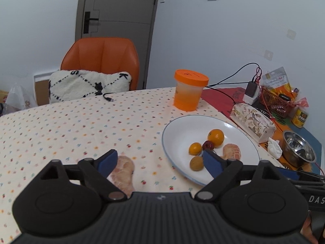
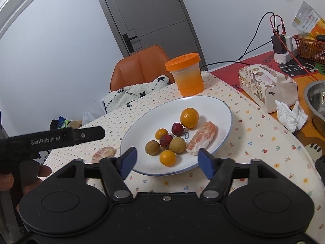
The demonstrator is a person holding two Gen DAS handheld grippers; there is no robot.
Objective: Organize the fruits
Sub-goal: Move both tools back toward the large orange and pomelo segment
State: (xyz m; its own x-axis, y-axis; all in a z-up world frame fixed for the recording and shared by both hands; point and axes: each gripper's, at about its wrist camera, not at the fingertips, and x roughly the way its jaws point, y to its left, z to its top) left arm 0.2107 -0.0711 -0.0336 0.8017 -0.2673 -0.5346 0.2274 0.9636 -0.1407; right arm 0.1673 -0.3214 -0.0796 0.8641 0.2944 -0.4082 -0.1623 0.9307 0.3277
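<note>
A white plate (image 2: 213,109) on the dotted tablecloth holds an orange (image 2: 189,117), small yellow, brown and red fruits, and a peeled pomelo segment (image 2: 201,138). The plate also shows in the left wrist view (image 1: 178,130). A second peeled pomelo segment (image 1: 122,172) lies on the cloth left of the plate, by my left gripper's left finger; it also shows in the right wrist view (image 2: 102,152). My left gripper (image 1: 160,162) is open and empty above it. My right gripper (image 2: 167,160) is open and empty over the plate's near rim.
An orange-lidded jar (image 1: 190,90) stands behind the plate. A floral tissue box (image 1: 252,121), a crumpled tissue (image 1: 275,147) and a steel bowl (image 1: 298,148) lie right of it. A red basket (image 1: 277,101), cables and a can are at the far right. An orange chair (image 1: 101,61) stands behind the table.
</note>
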